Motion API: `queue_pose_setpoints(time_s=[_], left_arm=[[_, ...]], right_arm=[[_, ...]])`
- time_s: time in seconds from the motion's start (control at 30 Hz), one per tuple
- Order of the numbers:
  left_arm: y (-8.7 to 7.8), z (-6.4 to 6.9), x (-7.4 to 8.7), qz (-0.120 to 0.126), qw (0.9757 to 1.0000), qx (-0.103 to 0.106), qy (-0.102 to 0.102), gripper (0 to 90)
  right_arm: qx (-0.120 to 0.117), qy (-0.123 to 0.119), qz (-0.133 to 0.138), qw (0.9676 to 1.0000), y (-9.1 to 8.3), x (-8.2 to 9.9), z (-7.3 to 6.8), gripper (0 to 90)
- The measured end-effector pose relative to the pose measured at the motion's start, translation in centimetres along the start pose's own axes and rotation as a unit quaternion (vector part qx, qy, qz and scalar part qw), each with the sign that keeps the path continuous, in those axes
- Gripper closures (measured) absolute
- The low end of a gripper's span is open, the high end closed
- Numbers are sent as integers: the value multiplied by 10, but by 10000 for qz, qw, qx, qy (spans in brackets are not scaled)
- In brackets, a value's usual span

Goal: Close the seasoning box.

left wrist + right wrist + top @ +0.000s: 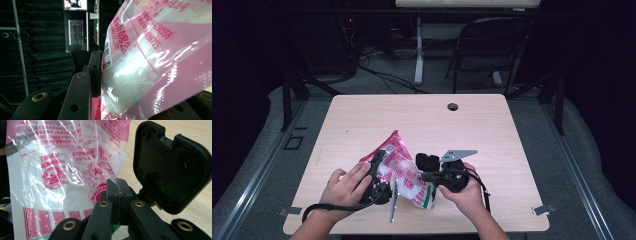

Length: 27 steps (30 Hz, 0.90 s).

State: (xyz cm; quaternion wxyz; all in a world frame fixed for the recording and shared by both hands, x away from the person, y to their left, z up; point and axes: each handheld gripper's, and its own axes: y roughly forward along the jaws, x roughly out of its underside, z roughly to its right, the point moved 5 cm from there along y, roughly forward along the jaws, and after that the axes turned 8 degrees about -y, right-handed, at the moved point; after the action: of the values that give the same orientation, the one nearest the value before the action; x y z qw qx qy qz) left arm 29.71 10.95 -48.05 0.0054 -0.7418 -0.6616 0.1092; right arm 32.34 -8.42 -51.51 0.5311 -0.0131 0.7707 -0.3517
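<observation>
Together, both grippers held a pink-and-clear plastic bag [398, 167] just above the near edge of the wooden table [492, 130], between the person's two hands. Inside the bag sat white granular stuff [130, 75], seen through the clear film in the left gripper view, heaped against the printed side with the barcode. Red printed characters and round seals covered the film. The left gripper [379, 172] had its jaws part-closed on the bag's filled body, one black jaw pressed flat against the film. The right gripper [117, 188] was clamped fully shut, its jaw tips pinching a thin fold of the film at the bag's edge. A green-and-white patch [427, 199] showed at the bag's lower end near the right hand [467, 192]; what it was could not be told.
</observation>
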Motion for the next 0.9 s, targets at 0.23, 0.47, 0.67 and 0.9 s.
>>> queue_pose_setpoints(time_s=[0.23,0.47,0.67,0.9], left_arm=[[1,4,2,-46,10000,54,-57,699],[1,8,5,-70,9998,89,-172,705],[2,9,7,-92,9997,132,-199,706],[3,14,11,-135,9990,227,-348,709]], right_arm=[[5,-7,0,10000,0,0,0,900],[22,-11,0,10000,0,0,0,900],[23,-2,18,10000,0,0,0,900],[24,-15,13,10000,0,-1,0,900]])
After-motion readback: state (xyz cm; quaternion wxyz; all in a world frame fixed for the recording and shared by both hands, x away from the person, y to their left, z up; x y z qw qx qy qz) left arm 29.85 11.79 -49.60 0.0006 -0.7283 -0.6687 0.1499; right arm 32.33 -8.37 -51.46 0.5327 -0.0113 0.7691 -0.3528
